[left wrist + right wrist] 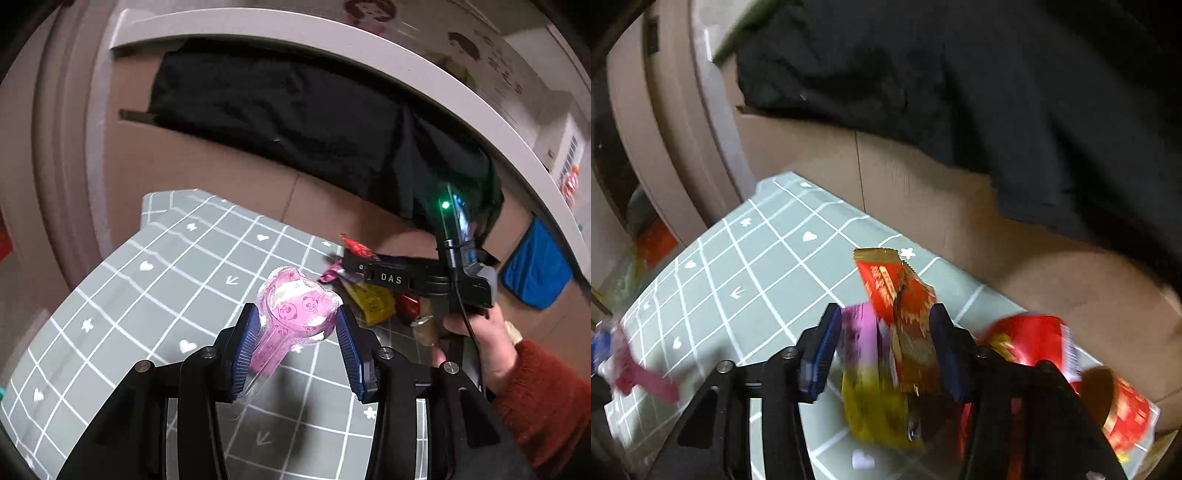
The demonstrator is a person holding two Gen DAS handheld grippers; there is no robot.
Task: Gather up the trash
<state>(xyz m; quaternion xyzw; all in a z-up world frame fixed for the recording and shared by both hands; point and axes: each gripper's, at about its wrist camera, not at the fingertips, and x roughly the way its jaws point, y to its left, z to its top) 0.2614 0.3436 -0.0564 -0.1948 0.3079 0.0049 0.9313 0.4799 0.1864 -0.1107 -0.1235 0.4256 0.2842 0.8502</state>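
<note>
Left wrist view showed your left gripper (295, 336) clamped on a pink blister pack (291, 317) printed with panda faces, its blue pads (245, 350) pressing both sides of the clear plastic. The pack's long axis ran along the fingers: the narrow handle end pointed back toward the camera, the wide rounded head pointed away, out past the fingertips and lifted off the grey-green checked tablecloth (155, 280). To the right, your right hand (476, 343), in a rust-red sleeve (546, 398), gripped the other black tool over a small heap of wrappers (369, 299) near the table's far edge, with a black bag (295, 122) draped over a cardboard box (122, 155) behind. Right wrist view, blurred by motion, caught your right gripper (882, 347) with its jaws drawn in narrow around that heap: a red and gold wrapper (894, 291) stood between the pads, long axis roughly upright and leaning away from the camera, its gold-trimmed end pointing toward the far edge. A pink packet (860, 332) and a yellow packet (875, 410) lay beneath it. Whether the pads actually pressed on the red wrapper, you could not tell through the blur. A red can (1030, 339) lay on its side just right of the fingers.
</note>
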